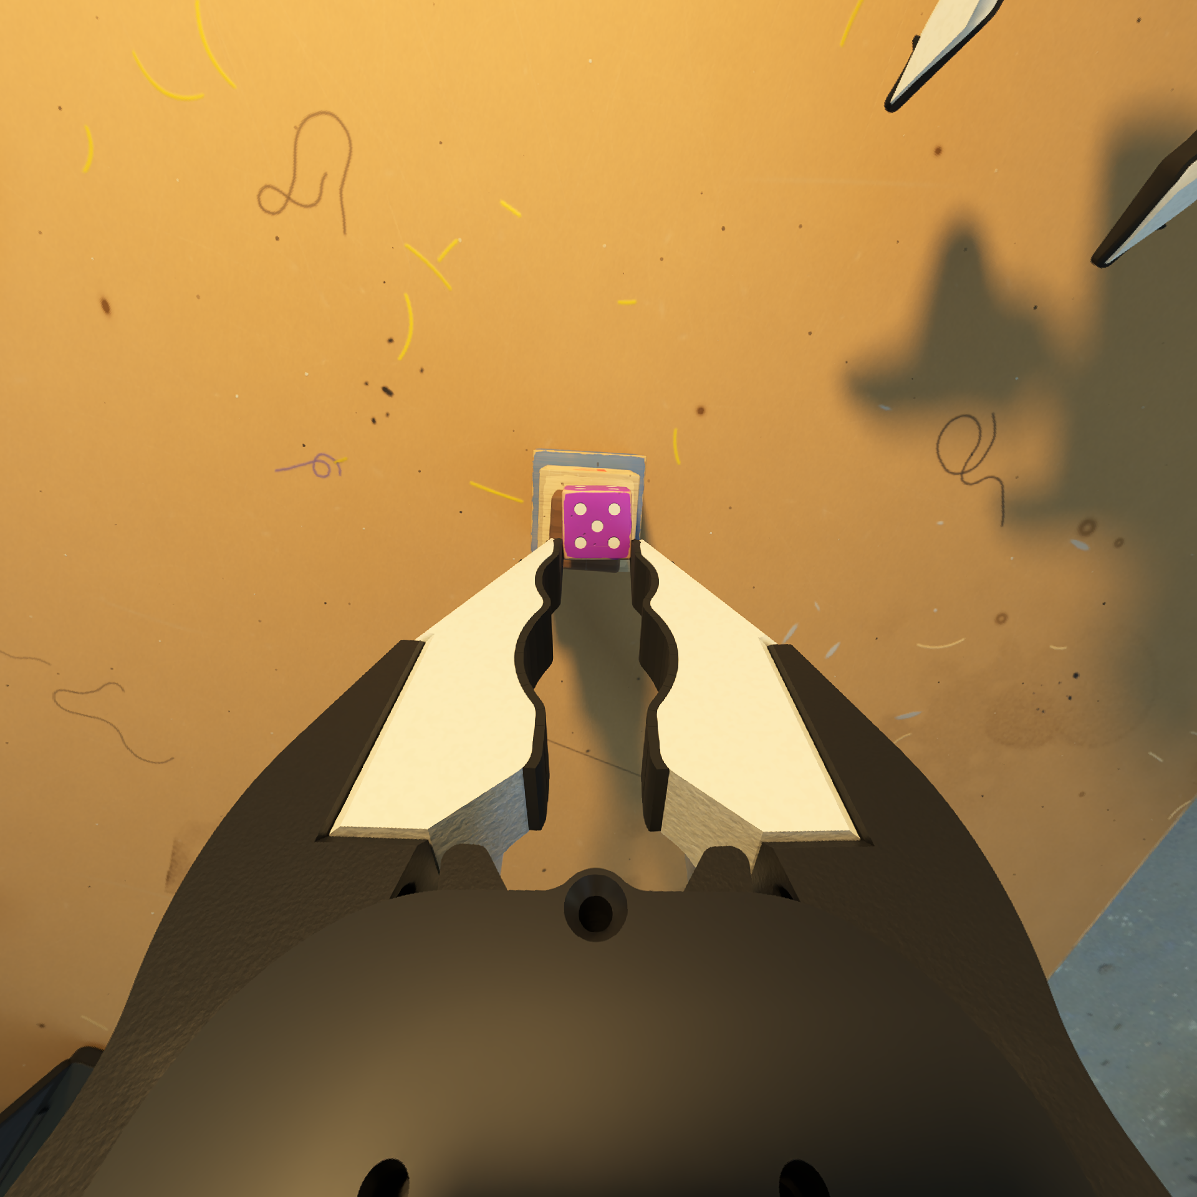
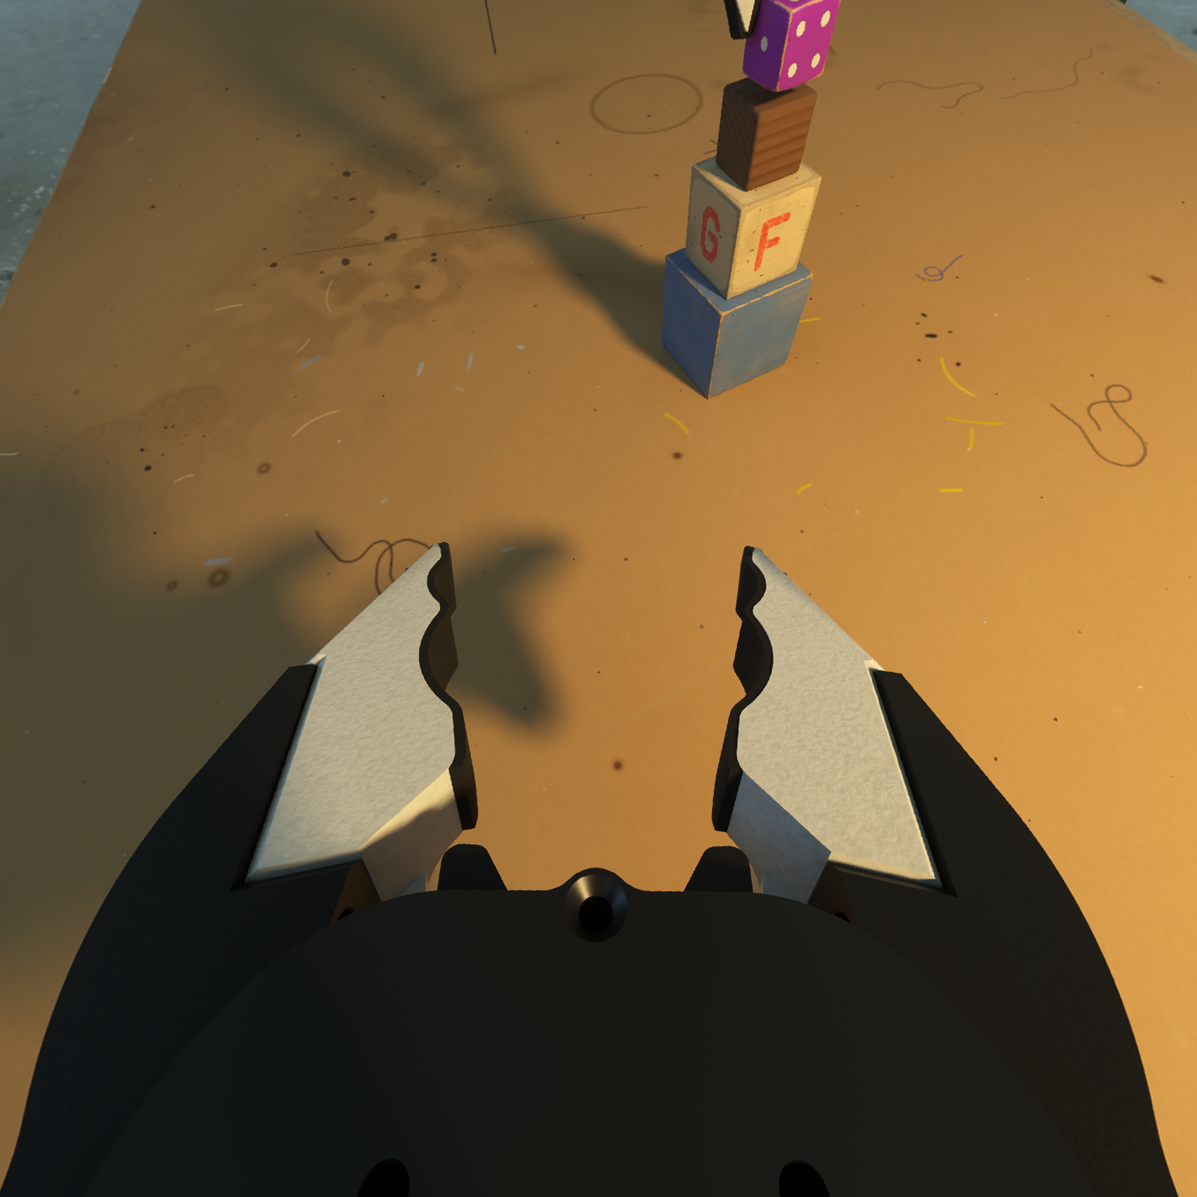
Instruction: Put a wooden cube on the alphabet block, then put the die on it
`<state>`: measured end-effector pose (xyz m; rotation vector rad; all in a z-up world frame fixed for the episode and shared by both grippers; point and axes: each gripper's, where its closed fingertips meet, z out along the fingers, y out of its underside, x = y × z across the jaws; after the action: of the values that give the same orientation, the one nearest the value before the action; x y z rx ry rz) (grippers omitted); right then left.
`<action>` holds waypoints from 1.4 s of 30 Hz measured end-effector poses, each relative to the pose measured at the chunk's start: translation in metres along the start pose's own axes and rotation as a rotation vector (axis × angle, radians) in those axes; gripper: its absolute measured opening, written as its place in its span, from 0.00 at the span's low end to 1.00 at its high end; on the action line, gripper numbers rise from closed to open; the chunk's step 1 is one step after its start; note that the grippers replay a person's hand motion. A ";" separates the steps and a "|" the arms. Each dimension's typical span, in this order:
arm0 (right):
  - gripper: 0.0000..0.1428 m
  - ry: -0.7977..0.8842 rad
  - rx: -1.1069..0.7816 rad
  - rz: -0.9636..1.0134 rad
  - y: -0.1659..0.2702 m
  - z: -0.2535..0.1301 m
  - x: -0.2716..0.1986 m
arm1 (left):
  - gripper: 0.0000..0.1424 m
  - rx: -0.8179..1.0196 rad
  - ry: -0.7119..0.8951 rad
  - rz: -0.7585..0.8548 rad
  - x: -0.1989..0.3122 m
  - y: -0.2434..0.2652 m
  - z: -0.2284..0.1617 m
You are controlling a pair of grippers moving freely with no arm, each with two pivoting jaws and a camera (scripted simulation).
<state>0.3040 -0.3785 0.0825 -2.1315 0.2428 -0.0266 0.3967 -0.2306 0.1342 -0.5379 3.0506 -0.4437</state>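
Observation:
A magenta die (image 1: 596, 523) with white pips sits between my left gripper's (image 1: 596, 547) fingertips, which press its two sides. It is at the top of a stack, at or just above a dark wooden cube (image 2: 767, 133) and offset a little to one side. The cube rests on the alphabet block (image 2: 751, 227), which stands on a blue block (image 2: 732, 330). The right wrist view shows the die (image 2: 787, 45) at its top edge. My right gripper (image 2: 596, 550) is open and empty, low over the table, well short of the stack.
The stack stands on an orange-brown board (image 2: 453, 388) marked with scribbles and specks. Grey floor (image 1: 1133, 971) shows past the board's edge, and also in the right wrist view (image 2: 39, 97). The right gripper's fingers (image 1: 939, 45) show at the top right of the left wrist view.

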 end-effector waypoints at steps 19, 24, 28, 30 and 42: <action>0.61 -0.010 -0.008 -0.001 0.002 0.002 0.000 | 0.14 -0.002 0.018 0.035 -0.002 0.000 0.006; 0.61 -0.009 -0.005 0.001 0.002 0.002 0.000 | 0.14 -0.008 0.020 0.039 -0.002 0.001 0.006; 0.62 -0.008 -0.005 0.002 0.002 0.002 0.000 | 0.20 -0.004 0.027 0.033 -0.003 0.002 0.009; 0.63 -0.007 -0.003 0.001 0.001 0.002 0.000 | 0.21 0.001 0.027 0.034 -0.003 0.002 0.010; 0.63 0.002 0.002 0.006 0.002 0.000 0.003 | 0.42 0.271 -0.034 -0.039 -0.006 -0.005 -0.045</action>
<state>0.3064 -0.3804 0.0808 -2.1286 0.2504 -0.0257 0.4009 -0.2210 0.1786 -0.5840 2.8843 -0.8236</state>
